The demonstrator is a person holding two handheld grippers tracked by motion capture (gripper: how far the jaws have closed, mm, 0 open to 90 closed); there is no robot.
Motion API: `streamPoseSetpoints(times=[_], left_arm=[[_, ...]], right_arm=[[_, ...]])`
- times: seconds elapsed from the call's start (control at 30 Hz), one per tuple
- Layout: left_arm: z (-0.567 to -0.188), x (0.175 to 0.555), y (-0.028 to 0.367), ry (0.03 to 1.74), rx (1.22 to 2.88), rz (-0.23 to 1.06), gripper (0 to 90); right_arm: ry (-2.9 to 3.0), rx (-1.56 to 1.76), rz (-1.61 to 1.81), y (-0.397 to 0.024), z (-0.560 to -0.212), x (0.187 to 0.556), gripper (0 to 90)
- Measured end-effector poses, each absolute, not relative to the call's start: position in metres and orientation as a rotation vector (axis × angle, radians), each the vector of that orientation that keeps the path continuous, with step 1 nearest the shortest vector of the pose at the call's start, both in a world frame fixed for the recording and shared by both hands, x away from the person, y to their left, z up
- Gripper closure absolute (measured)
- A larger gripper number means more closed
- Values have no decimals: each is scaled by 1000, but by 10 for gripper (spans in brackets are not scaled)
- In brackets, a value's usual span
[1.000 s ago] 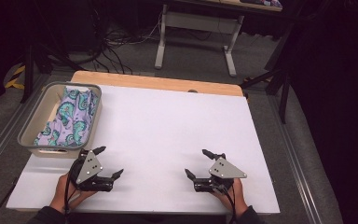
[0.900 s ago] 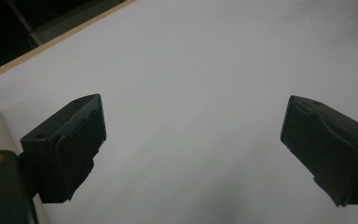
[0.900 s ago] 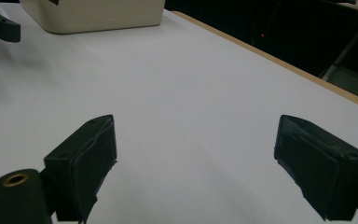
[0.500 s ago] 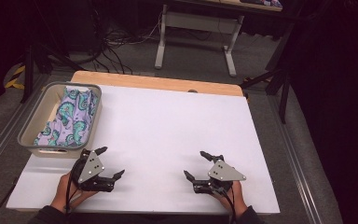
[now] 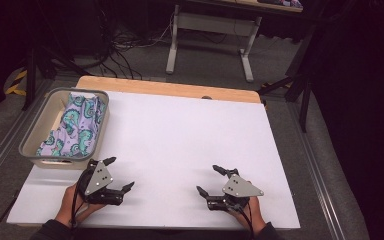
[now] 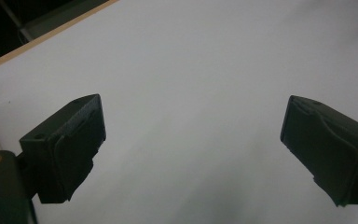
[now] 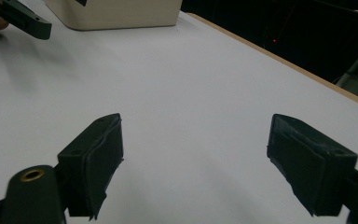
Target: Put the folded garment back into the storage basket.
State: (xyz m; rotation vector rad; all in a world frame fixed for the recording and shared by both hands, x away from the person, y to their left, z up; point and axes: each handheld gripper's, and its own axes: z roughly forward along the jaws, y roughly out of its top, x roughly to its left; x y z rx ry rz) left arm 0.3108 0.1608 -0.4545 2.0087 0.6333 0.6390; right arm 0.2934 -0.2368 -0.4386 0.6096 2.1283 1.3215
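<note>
Patterned purple-and-teal cloth [image 5: 75, 127] in grey plastic bin [image 5: 30, 145], upper left | left hand-held gripper [image 5: 119, 173] wide, empty, lower left of white desk [image 5: 190, 135] | right hand-held gripper [image 5: 206, 180] wide, just been closing slightly, empty, lower right

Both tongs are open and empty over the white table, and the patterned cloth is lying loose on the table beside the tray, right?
Not quite. The high view shows the patterned cloth lying inside the tray, not beside it. The rest holds: the left tongs and right tongs are open and empty over the white table.
</note>
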Motion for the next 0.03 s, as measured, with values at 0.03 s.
streamPoseSetpoints(times=[0.03], left_arm=[[-454, 311, 160, 631, 2011, 641, 74]], right_arm=[[2127, 614, 1322, -238, -439, 294, 184]])
